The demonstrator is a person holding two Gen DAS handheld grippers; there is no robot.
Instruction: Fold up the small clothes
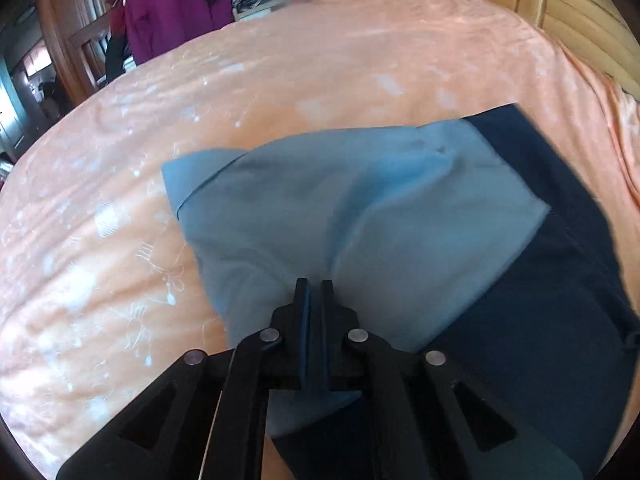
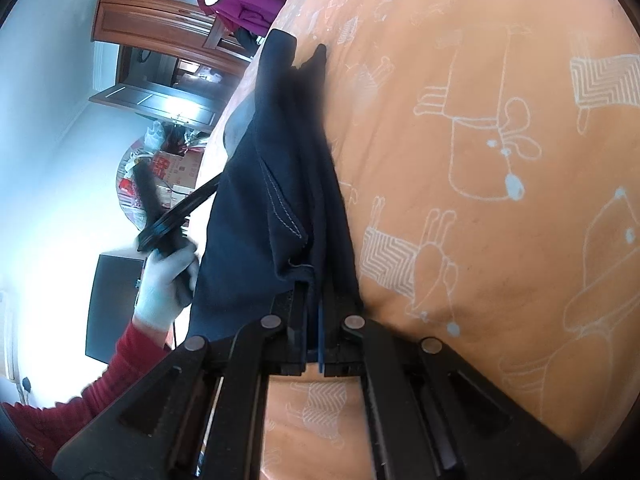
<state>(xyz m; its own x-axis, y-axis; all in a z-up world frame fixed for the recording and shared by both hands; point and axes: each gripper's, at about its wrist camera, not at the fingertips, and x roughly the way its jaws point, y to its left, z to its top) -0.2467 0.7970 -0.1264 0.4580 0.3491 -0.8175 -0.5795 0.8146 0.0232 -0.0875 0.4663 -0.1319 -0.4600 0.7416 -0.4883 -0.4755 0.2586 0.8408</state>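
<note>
Fingers of left gripper (image 1: 314, 286) clamped on light-blue cloth (image 1: 340, 216), right gripper (image 2: 315, 288) fingers pinching navy garment (image 2: 280, 168), orange bedspread (image 2: 500, 160) beneath.

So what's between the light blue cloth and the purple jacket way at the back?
Only bare orange bedspread between light blue cloth and purple jacket, in the left wrist view.

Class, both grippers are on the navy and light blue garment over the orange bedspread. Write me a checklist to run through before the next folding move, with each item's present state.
1. Left gripper shut on the navy and light blue fabric garment: ok.
2. Right gripper shut on the garment's navy edge: ok.
3. Garment lying flat: not ok; in the right wrist view it hangs bunched.
4. Orange patterned bedspread bare beyond the garment: ok.
5. Fold edges aligned: cannot tell.
</note>
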